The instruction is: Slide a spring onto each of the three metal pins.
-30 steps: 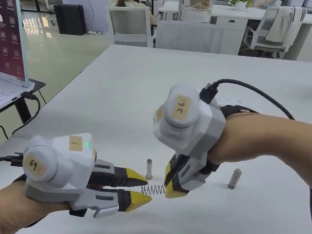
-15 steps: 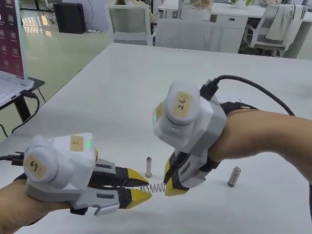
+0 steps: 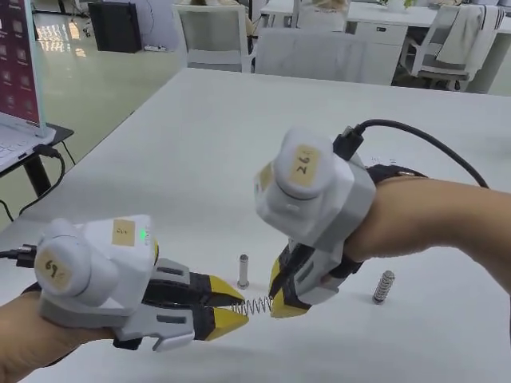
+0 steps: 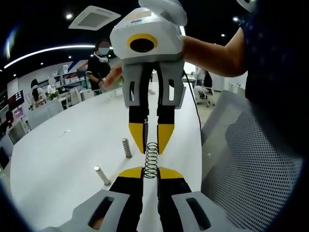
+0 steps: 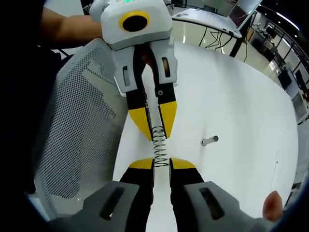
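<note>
Head view is showing the white table (image 3: 200,136) with both grippers meeting low over it. The left gripper (image 3: 236,307) and right gripper (image 3: 279,300) are each pinching one end of the same spring (image 3: 257,304), jaws nearly together. They're probably lining it up for the bare pin (image 3: 243,271) just behind. Another spring (image 3: 384,287) is standing off to the right, seemingly on its pin.

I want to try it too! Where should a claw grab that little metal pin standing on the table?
Probably low on the pin, coming in level from the side and pinching across its width. It stands upright, thin and round, so a sideways pinch fits it. That also leaves the top free for the spring to slide on.
</note>
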The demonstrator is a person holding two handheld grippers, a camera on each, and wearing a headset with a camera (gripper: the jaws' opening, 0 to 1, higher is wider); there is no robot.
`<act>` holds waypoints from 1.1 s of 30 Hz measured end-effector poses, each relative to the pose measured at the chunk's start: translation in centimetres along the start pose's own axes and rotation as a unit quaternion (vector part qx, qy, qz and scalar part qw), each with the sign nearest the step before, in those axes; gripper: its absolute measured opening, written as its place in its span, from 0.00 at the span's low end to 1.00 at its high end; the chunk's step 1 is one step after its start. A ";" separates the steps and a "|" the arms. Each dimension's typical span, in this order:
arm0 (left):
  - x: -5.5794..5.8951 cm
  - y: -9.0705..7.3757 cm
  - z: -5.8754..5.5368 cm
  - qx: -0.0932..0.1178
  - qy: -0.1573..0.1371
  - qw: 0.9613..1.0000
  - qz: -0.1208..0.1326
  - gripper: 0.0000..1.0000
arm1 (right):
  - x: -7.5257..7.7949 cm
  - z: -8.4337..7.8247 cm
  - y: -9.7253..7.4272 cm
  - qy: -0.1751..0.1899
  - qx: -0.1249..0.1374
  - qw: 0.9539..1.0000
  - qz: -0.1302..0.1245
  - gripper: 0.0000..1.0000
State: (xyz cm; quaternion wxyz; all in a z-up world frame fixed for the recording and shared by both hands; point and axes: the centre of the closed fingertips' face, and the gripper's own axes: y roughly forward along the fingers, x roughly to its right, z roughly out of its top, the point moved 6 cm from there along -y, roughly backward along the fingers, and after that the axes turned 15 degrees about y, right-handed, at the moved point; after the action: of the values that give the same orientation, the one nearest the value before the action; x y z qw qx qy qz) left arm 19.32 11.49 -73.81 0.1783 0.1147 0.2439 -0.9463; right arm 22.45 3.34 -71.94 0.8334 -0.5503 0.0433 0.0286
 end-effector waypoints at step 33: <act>-0.3 0.0 0.7 0.011 0.000 1.000 0.004 0.02 | -0.2 0.1 -0.1 0.007 0.017 1.000 -0.005 0.09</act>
State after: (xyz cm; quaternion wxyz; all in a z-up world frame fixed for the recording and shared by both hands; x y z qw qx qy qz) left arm 19.52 11.25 -73.10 0.1806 0.1173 0.2328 -0.9484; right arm 22.25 3.37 -71.77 0.8423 -0.5367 0.0467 0.0203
